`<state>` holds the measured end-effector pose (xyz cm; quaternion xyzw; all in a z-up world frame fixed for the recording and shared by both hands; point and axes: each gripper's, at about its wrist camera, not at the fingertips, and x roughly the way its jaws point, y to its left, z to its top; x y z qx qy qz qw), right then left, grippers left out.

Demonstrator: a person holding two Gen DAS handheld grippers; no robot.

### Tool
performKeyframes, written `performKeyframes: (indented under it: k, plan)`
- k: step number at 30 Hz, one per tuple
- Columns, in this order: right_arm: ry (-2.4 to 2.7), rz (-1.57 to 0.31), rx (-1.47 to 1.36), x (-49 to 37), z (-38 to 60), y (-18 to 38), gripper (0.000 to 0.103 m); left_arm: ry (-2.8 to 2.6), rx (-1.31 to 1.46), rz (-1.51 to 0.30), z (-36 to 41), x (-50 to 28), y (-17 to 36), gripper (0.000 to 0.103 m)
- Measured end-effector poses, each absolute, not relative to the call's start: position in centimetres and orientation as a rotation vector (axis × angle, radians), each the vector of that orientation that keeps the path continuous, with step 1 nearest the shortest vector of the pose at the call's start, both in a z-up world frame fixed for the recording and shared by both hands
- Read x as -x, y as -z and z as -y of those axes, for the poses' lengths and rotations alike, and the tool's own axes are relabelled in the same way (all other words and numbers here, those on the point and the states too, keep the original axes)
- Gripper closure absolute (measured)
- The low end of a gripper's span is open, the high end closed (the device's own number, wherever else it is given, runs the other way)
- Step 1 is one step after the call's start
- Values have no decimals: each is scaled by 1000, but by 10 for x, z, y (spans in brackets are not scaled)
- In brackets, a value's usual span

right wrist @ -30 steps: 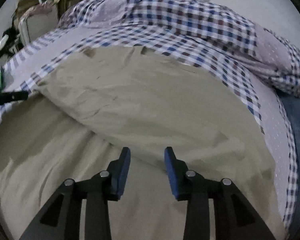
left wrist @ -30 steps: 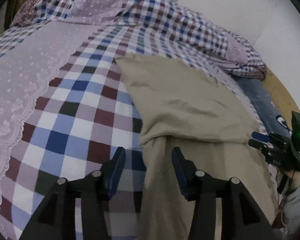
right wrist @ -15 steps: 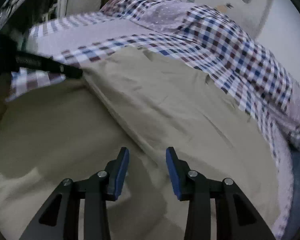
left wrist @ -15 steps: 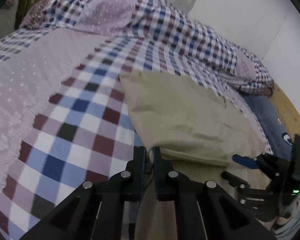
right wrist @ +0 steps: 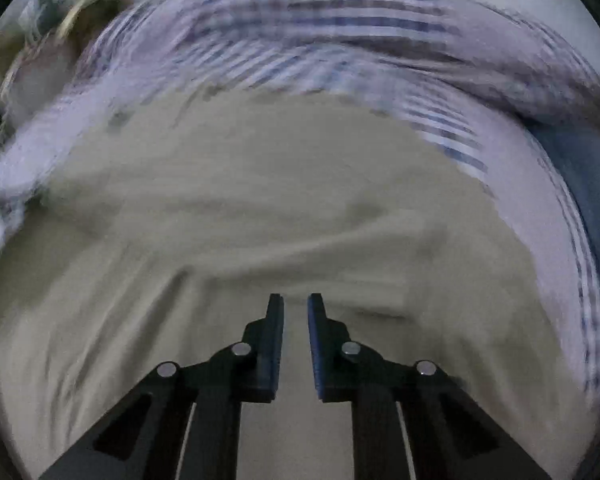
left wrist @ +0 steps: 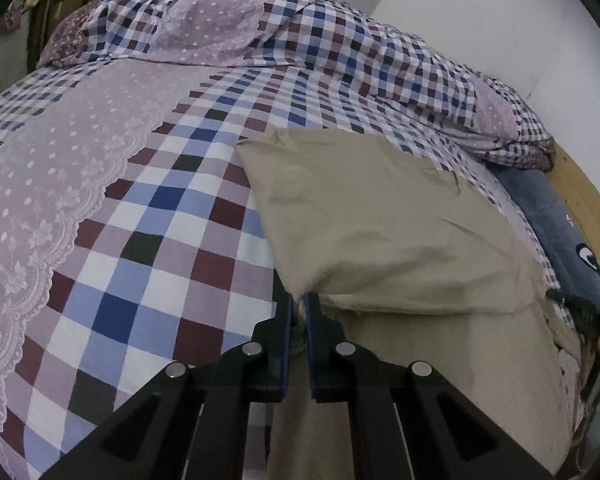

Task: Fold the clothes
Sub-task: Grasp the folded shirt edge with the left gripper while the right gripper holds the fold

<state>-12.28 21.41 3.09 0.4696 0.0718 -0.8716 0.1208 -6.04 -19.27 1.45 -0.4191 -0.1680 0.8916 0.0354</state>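
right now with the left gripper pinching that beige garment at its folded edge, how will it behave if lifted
Probably floppy: the beige garment lies in soft creases, one layer folded over another. It would likely drape from the left gripper, shut on the fold's corner, not hold shape. It looks thin, so probably light. On the checked bedspread it may drag, not slide.

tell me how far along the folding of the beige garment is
Done: the beige garment already has one fold, its upper layer lying doubled over the lower on the checked bedspread. In hand: the left gripper is shut on the fold's near corner; the right gripper has just been closing its jaws over the cloth, though blur hides whether it grips. Left: the next fold and smoothing it flat.
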Motion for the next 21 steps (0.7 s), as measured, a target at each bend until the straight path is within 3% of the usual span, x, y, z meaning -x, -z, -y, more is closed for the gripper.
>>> performKeyframes:
  k: [4, 6, 8, 12, 14, 15, 16, 21]
  plan:
    - [2631, 125, -1403, 167, -275, -38, 81, -2741, 1295, 512, 192, 61, -12, 97]
    - [2638, 171, -1417, 185, -282, -36, 70, -2742, 1300, 506, 192, 62, -11, 97]
    - [2637, 176, -1400, 199, -280, -36, 59, -2743, 1301, 507, 192, 61, -10, 97]
    - [2642, 35, -1472, 221, -259, -13, 57, -2742, 1303, 508, 192, 60, -7, 97]
    - [2630, -15, -1521, 225, -253, -2, 62, -2740, 1303, 506, 192, 60, -7, 97]
    - [2629, -45, -1538, 225, -250, 1, 72, -2741, 1302, 504, 193, 60, -7, 97]
    - [2649, -101, -1531, 223, -245, 1, 93, -2744, 1299, 499, 192, 60, -7, 97]
    - [2792, -167, -1311, 194, -240, -35, 96, -2741, 1303, 482, 191, 60, -7, 96]
